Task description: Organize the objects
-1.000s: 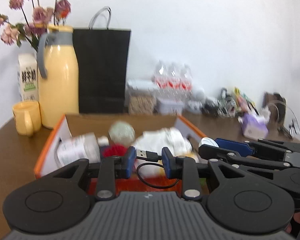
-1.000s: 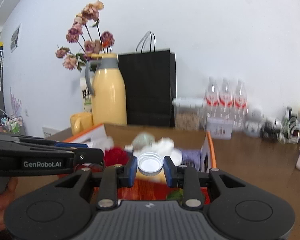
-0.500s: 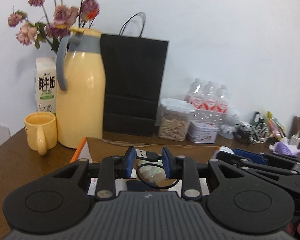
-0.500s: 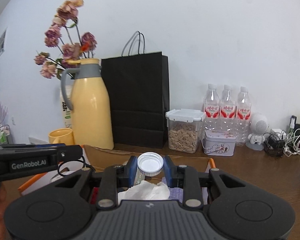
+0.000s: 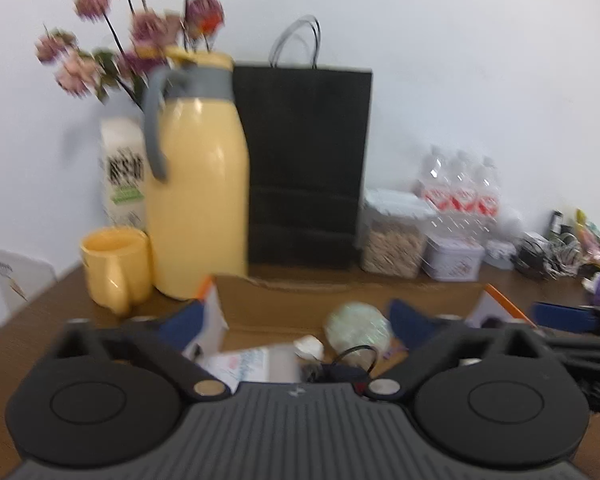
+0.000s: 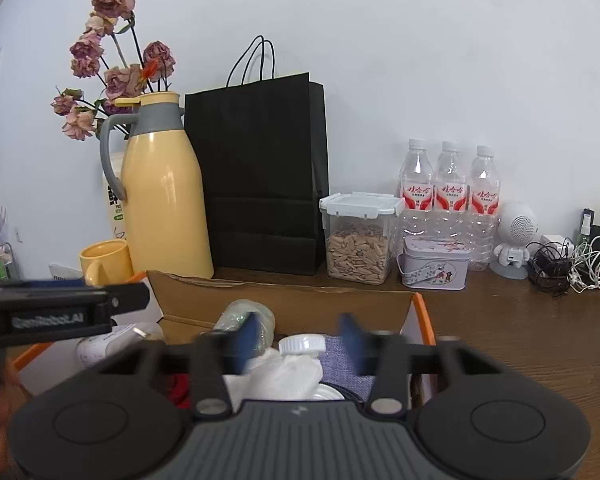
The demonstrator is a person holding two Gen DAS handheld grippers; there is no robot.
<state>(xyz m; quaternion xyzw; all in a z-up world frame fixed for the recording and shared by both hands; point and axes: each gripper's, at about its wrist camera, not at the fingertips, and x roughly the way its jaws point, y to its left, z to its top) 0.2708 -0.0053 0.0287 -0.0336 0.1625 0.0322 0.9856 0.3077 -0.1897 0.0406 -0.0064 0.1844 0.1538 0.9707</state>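
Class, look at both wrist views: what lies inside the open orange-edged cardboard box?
Inside the orange-edged cardboard box: a white screw cap, crumpled white tissue, blue-grey cloth, a black cable. The gripper bodies cover the box's near half.

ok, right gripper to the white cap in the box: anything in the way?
Nothing visible. The right gripper is open, and the white cap lies uncovered on white cloth in the cardboard box, straight ahead between the fingers.
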